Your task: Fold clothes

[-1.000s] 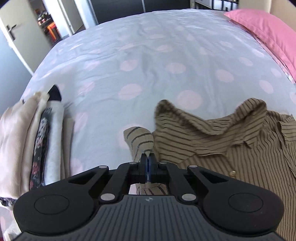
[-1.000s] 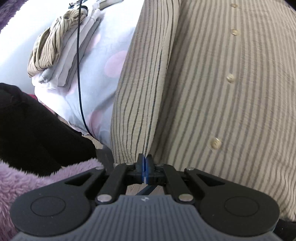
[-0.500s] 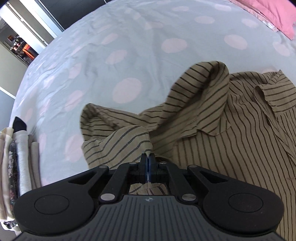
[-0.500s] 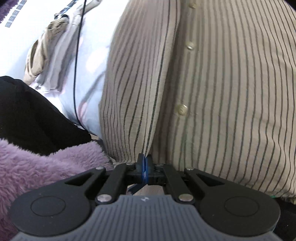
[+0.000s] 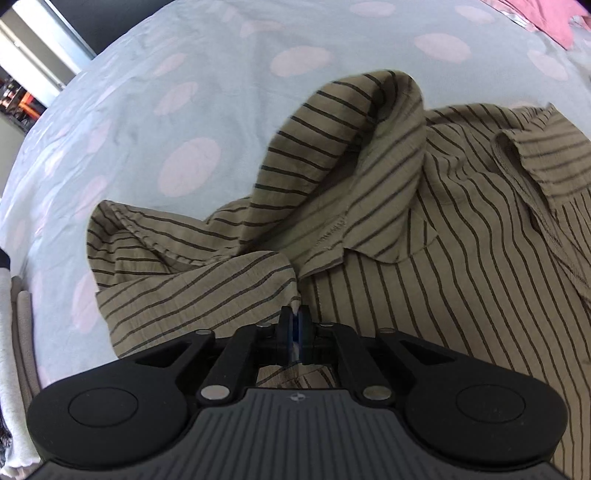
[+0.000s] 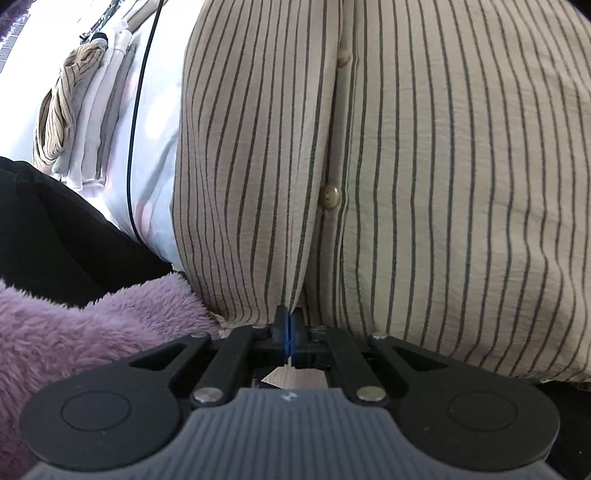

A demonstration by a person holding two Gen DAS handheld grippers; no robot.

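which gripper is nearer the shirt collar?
Left. The left gripper pinches the shirt at the sleeve side, with the collar ahead of it. The right gripper grips the hem end by the buttons; no collar in its view.

You can't see all of the striped shirt (image 5: 461, 295). In the left wrist view it runs off the right edge, and your left gripper (image 5: 294, 317) covers the bottom part of it. The pink pillow (image 5: 535, 18) is only a corner at the top. The stack of folded clothes (image 5: 14, 350) is cut by the left edge. In the right wrist view the shirt runs off the top and right edges. The right gripper (image 6: 287, 321) hides its hem. The thin black cable (image 6: 138, 96) runs out at the top. The fluffy purple cloth (image 6: 92, 325) runs off the left edge, so you can't tell what it is.
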